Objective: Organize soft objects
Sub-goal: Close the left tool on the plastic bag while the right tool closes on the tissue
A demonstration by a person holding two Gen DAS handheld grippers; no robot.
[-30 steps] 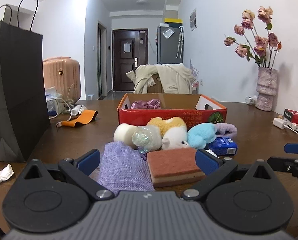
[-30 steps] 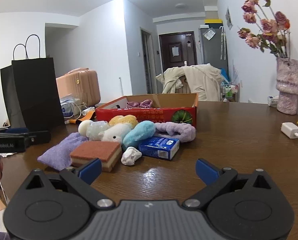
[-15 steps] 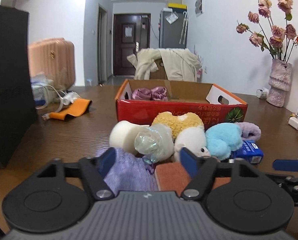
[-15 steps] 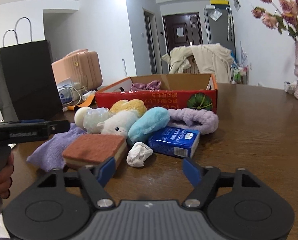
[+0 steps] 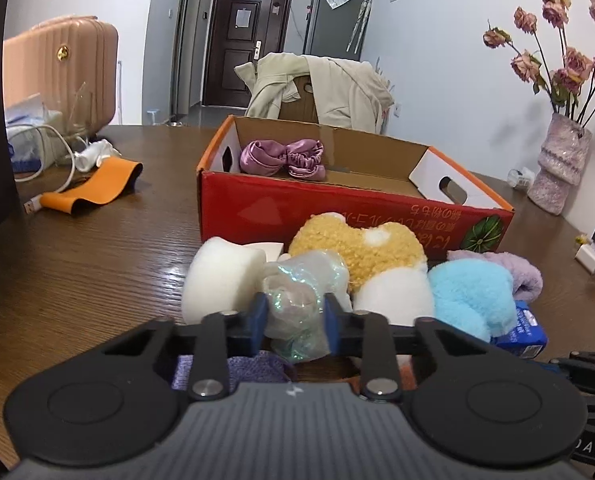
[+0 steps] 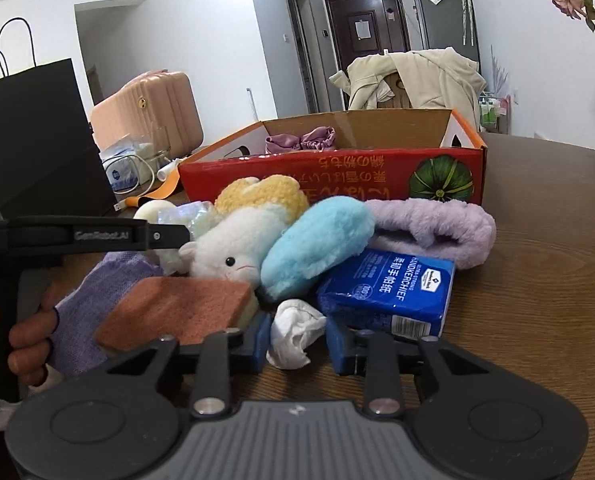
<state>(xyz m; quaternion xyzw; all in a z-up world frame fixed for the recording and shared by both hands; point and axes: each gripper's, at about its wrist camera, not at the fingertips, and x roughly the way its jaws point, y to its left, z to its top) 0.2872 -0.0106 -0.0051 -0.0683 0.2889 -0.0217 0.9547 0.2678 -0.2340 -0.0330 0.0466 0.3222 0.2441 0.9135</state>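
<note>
In the left wrist view my left gripper (image 5: pixel 295 316) is closing its jaws on a shimmery, translucent soft bundle (image 5: pixel 301 280), and both blue pads touch its sides. My right gripper (image 6: pixel 297 340) is closing on a small crumpled white cloth wad (image 6: pixel 293 328) that lies on the table, pads against it. Around them a pile holds a white foam piece (image 5: pixel 221 276), a yellow plush (image 5: pixel 361 248), a white plush (image 6: pixel 233 252), a blue fluffy pad (image 6: pixel 317 244), a lilac fluffy band (image 6: pixel 437 228), a sponge (image 6: pixel 177 308) and a purple cloth (image 6: pixel 81 320). Behind stands an open red box (image 5: pixel 337 216) with a purple satin scrunchie (image 5: pixel 281 156).
A blue tissue pack (image 6: pixel 389 288) lies by the white wad. A black paper bag (image 6: pixel 37 140) and pink suitcase (image 5: pixel 57 68) stand left, with cables and an orange strap (image 5: pixel 93 188). A vase of dried roses (image 5: pixel 561 168) stands right. A coat-draped chair (image 5: pixel 317 88) is behind the box.
Both grippers moved forward and down into the pile while their jaws narrowed from wide open. The left now squeezes the shimmery bundle, the right the white wad.
</note>
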